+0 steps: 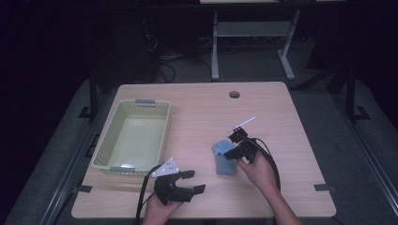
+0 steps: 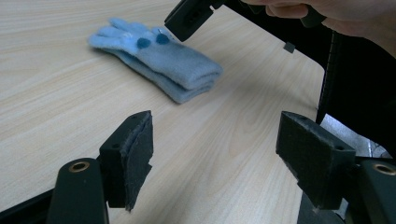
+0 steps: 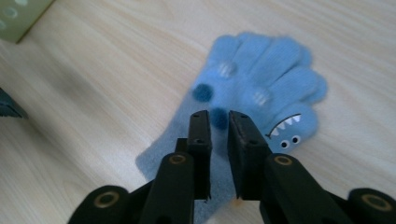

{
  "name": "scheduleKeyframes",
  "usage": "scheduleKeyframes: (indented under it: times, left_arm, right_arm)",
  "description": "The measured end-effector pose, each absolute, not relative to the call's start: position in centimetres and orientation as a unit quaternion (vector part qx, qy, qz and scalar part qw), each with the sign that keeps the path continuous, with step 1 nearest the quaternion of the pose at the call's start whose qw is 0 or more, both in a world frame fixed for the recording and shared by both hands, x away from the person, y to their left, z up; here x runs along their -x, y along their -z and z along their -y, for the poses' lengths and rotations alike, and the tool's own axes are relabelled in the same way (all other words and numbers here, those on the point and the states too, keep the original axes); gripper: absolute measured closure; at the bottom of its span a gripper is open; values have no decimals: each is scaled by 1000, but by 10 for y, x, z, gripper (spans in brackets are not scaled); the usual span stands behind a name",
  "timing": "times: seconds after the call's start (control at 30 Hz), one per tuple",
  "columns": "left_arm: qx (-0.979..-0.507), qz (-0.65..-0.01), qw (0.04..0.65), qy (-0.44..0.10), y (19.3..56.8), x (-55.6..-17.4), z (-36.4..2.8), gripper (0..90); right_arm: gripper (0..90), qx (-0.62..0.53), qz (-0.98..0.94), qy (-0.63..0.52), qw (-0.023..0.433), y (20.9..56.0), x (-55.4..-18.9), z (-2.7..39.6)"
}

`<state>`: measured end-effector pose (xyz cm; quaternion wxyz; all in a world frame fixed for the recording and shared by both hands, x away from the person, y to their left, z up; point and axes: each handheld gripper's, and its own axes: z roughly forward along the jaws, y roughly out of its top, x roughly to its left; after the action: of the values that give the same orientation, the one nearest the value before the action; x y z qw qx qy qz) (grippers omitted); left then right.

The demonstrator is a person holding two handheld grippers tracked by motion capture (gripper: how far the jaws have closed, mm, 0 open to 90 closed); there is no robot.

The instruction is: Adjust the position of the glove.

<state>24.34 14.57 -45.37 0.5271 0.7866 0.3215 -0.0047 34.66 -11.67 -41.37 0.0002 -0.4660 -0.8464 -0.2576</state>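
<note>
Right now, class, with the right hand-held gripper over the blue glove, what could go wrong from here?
1. The right hand-held gripper has its jaws nearly together above the glove; it may pinch only a thin fold of fabric, or miss, so the glove could slip out when lifted.
2. The basket sits across the table from the glove, so a loose hold could drop it on the way, if that is the goal.
3. The left hand-held gripper waits open nearby; the two could bump.

A light blue knitted glove [image 3: 254, 100] lies flat on the wooden worktop [image 1: 291, 140], fingers spread. It has dark blue dots and a small monster face on the thumb.
</note>
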Motion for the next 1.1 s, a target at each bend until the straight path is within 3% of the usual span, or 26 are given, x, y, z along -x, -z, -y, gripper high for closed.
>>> scheduleKeyframes:
  times: [0.27, 0.53, 0.77, 1.1]
  left_arm:
    - [-790, -317, 525, 6, 454, -243, -144, 270]
    - [-782, -336, 525, 23, 453, -255, -135, 285]
    - [-761, -372, 527, 66, 449, -279, -118, 298]
    - [-735, -441, 502, 112, 458, -309, -102, 300]
  right_arm:
    - [785, 466, 850, 245, 14, 433, -348, 113]
    - [599, 495, 811, 311, 18, 422, -340, 146]
    - [518, 526, 770, 356, 49, 430, -333, 176]
    - [455, 542, 739, 391, 89, 450, -331, 185]
